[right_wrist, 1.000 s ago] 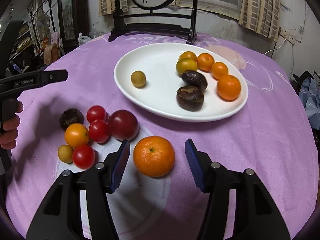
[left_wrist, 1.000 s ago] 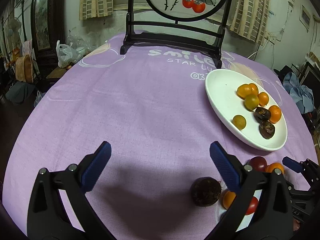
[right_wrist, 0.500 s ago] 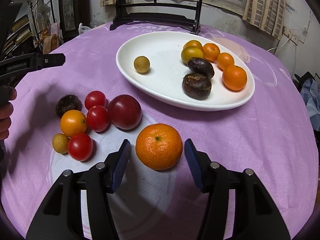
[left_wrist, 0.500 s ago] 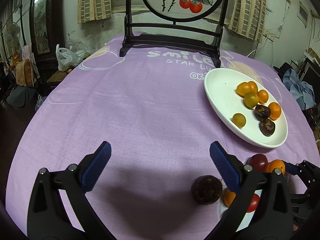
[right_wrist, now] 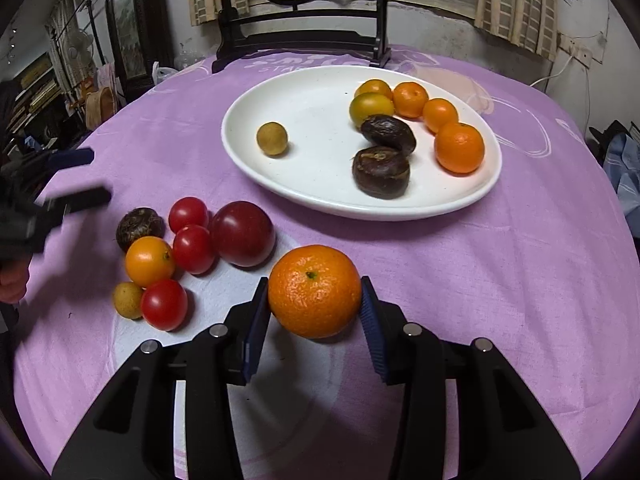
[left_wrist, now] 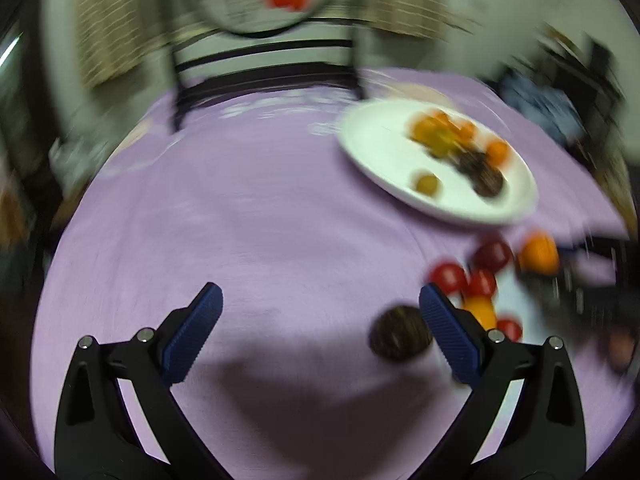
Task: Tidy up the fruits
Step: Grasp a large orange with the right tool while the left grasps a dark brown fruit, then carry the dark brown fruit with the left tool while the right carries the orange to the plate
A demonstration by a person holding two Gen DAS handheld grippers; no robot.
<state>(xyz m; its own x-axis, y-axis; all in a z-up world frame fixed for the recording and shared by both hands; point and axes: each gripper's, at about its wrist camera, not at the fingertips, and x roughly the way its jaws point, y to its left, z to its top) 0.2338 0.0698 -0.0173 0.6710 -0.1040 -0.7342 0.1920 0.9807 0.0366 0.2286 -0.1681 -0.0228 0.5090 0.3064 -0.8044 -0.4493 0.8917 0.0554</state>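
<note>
Right hand-held gripper [right_wrist: 314, 312] has closed on dimpled (round) orange [right_wrist: 315, 291].

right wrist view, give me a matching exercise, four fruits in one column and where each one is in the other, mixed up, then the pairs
Fruits
1. big orange
2. plum
3. lone longan
4. wrinkled dark fruit

Places
A. on the plate, left part, apart from the other fruit
B. on the cloth, far left of the loose cluster
C. between the pads of the right hand-held gripper
D. on the cloth, right edge of the loose cluster, beside two tomatoes

Pairs: 1-C, 2-D, 3-A, 4-B
</note>
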